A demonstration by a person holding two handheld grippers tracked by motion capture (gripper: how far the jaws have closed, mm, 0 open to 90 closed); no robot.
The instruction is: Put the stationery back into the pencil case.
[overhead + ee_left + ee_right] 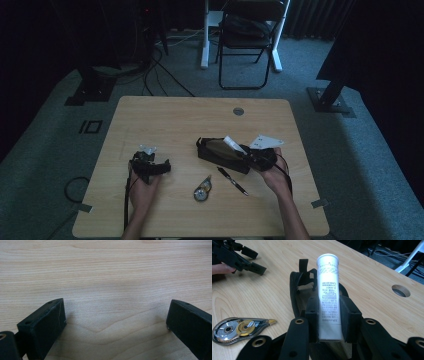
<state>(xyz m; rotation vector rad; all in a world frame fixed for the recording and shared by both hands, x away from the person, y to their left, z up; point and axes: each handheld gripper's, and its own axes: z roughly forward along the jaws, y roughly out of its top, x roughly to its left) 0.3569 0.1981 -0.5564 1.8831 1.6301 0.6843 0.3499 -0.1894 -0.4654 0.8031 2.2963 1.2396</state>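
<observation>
**White tube held over the open pouch**

Left of the black pouch (220,155), the left gripper (150,167) is rested on the desk (165,115) with its fingers (45,325) spread wide and empty. Nearer the person than the pouch, a correction tape dispenser (239,328) and a pen (232,181) are laid. Above the pouch's open mouth, the white tube (328,300) is clamped near its lower end by the right gripper (329,317). The tube is judged light, smooth and slippery, best gripped mid-body; the pouch is judged soft.
</observation>
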